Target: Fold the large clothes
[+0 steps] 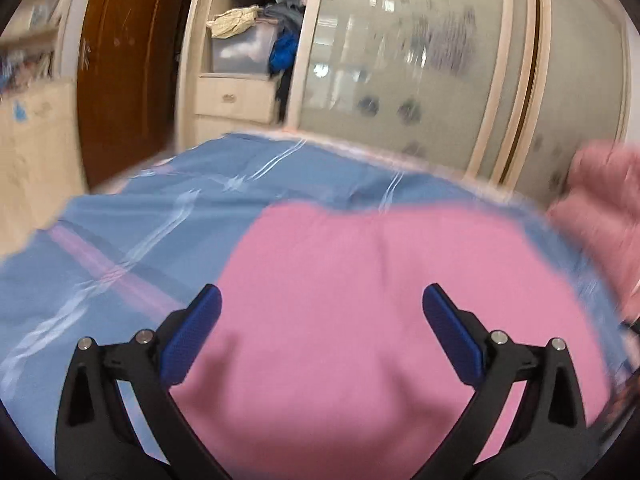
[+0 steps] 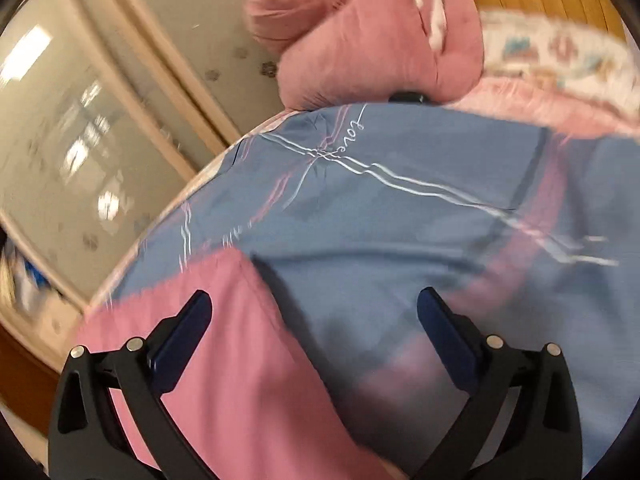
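A pink garment (image 1: 360, 300) lies flat on a blue bed sheet (image 1: 140, 220). My left gripper (image 1: 322, 300) is open and empty, hovering over the garment's near part. In the right wrist view the garment (image 2: 224, 340) lies at the lower left with its right edge running between the fingers. My right gripper (image 2: 314, 308) is open and empty above that edge and the blue sheet (image 2: 400, 200).
A bunched pink blanket (image 2: 360, 32) lies at the head of the bed, also at the right of the left wrist view (image 1: 600, 208). A patterned pillow (image 2: 560, 56) sits beside it. A wardrobe with frosted sliding doors (image 1: 400, 60) and open shelves of clothes (image 1: 256, 40) stands beyond the bed.
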The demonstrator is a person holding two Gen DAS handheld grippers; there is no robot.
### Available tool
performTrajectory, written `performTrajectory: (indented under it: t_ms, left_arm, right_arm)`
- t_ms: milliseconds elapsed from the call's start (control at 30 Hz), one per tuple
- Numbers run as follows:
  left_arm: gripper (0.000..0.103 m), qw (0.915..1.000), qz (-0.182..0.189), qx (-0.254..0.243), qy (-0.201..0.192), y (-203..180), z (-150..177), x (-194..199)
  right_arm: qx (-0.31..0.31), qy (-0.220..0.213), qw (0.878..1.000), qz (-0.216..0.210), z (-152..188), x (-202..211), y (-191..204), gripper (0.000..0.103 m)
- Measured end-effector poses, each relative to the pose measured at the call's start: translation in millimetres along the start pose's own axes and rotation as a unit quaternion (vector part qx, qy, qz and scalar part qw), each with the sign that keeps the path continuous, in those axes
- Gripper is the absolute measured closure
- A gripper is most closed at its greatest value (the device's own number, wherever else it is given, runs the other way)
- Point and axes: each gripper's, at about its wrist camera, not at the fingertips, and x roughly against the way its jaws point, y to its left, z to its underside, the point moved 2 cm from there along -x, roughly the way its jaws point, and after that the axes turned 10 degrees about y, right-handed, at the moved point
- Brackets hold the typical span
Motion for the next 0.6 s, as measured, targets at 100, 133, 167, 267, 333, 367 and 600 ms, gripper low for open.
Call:
performTrajectory:
  t_ms: [100,133,167,267,333,367,600]
  left_arm:
    - [0.002,0.9983,-0.030,-0.046,0.021,1.6,33.1,31.6]
    - [0.002,0.9974,-0.041,-0.056,0.019,1.9,41.9,39.1]
    - [0.002,0.9954,-0.055,-0.074,0.025,0.4,51.4,47.4]
    - [0.002,0.9906,-0.070,-0.114,0.028,-2.3,72.6,77.0]
    - [0.002,0.9883,-0.081,-0.129,0.004,-1.6,87.1,104.8]
    - [0.002,0.9876,-0.082,-0.134,-0.008,-1.9,91.8,115.1]
    - [0.002,0.9914,-0.035,-0.123,-0.027,1.4,129.6,182.0]
  right_arm:
    - [0.049,0.038,0.997,-0.044,22.4,34.4,2.0,0.001]
    - [0.075,0.035,0.995,-0.047,30.2,50.4,4.5,0.001]
    - [0.107,0.027,0.993,-0.046,39.6,68.4,6.2,0.001]
    - [0.180,0.004,0.983,-0.035,71.7,117.1,6.4,0.001]
    - [0.209,-0.003,0.978,-0.024,93.5,137.5,1.3,0.001]
    - [0.228,-0.004,0.973,-0.017,106.8,150.1,-1.7,0.001]
    - [0.289,-0.042,0.956,0.008,158.0,210.5,-18.6,0.001]
